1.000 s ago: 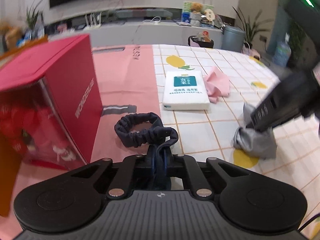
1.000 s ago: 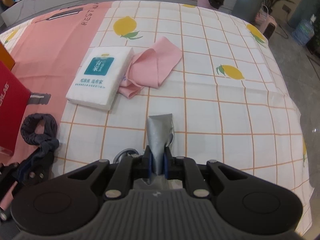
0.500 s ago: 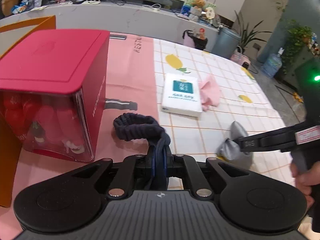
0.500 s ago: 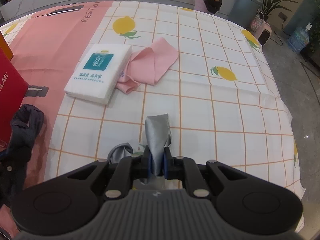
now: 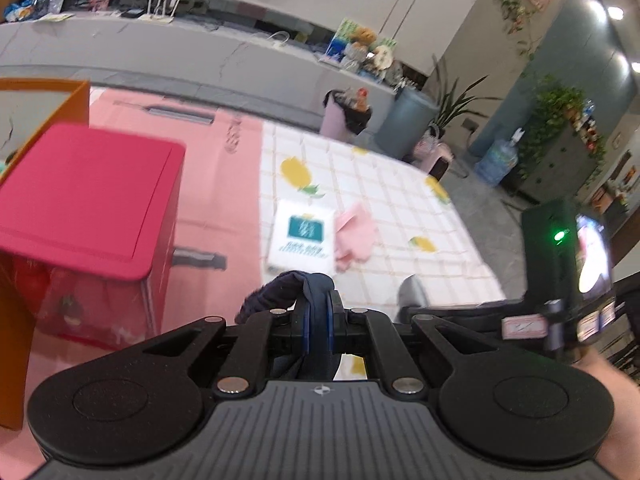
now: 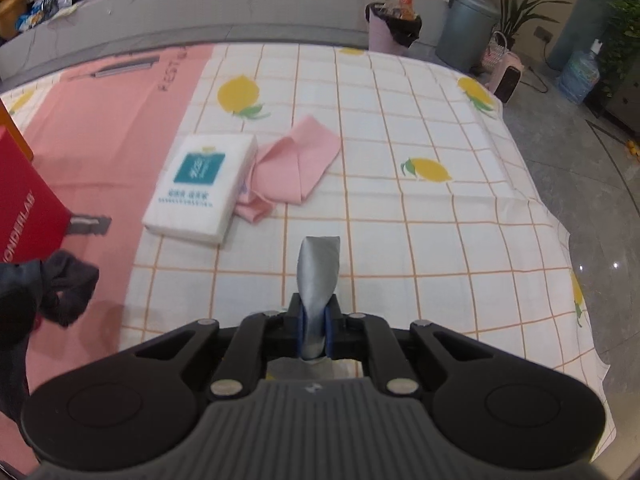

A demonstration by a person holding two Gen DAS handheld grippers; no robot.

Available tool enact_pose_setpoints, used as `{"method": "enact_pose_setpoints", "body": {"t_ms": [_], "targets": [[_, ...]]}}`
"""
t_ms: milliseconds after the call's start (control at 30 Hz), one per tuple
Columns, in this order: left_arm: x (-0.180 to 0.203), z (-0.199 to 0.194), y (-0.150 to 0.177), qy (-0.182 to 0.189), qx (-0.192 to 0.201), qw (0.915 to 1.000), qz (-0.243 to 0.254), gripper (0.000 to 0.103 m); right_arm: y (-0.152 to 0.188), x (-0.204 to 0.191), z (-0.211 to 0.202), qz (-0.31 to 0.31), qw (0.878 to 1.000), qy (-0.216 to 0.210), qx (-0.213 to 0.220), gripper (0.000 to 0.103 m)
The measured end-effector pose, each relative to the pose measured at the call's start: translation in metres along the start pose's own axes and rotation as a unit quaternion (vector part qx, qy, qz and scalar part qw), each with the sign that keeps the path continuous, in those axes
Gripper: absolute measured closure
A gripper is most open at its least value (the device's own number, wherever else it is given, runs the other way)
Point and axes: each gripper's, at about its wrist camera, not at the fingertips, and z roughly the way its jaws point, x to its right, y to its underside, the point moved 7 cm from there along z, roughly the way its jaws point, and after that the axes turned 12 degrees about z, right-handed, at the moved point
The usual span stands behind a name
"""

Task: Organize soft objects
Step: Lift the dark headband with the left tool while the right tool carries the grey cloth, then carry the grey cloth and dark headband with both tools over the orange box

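Note:
My left gripper (image 5: 318, 304) is shut on a dark blue scrunchie (image 5: 276, 296), lifted above the pink part of the tablecloth; the scrunchie (image 6: 68, 284) dangles at the left edge of the right wrist view. A grey cloth (image 6: 320, 268) stands up from between the blue pads of my right gripper (image 6: 316, 316), whose jaws are closing on it; it hangs above the checked tablecloth (image 6: 440, 240). A bit of the grey cloth (image 5: 412, 292) shows in the left wrist view too. Farther back on the table lie a white tissue pack (image 6: 202, 188) and a crumpled pink cloth (image 6: 296, 168) touching it.
A red box (image 5: 88, 196) with a clear front stands at the left, with an orange box (image 5: 44, 92) behind it. A hand (image 5: 616, 384) holds the right gripper's handle at the right. Bins and potted plants stand on the floor beyond the table's far edge.
Both grippers rose from the table. The scrunchie came off the cloth and now hangs from the left gripper, which tilted upward. The grey cloth lifted with the right gripper.

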Motion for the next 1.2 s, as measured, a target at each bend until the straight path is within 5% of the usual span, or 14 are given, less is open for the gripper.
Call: {"method": "enact_pose_setpoints", "body": {"t_ms": [367, 633, 1067, 1200], "targets": [[-0.006, -0.031, -0.034, 0.008, 0.038, 0.9993, 0.002, 0.095, -0.024, -0.023, -0.060, 0.016, 0.997, -0.028, 0.067, 0.096], [-0.019, -0.063, -0.050, 0.000, 0.072, 0.9974, -0.009, 0.095, -0.032, -0.055, -0.124, -0.004, 0.985, -0.022, 0.170, 0.096], [-0.054, -0.112, -0.053, -0.036, 0.104, 0.9940, -0.005, 0.095, -0.028, -0.125, -0.181, -0.057, 0.970, -0.011, 0.235, 0.096], [-0.076, -0.128, -0.051, -0.056, 0.108, 0.9926, 0.008, 0.095, -0.024, -0.157, -0.201, -0.057, 0.962, -0.041, 0.262, 0.096]]}}
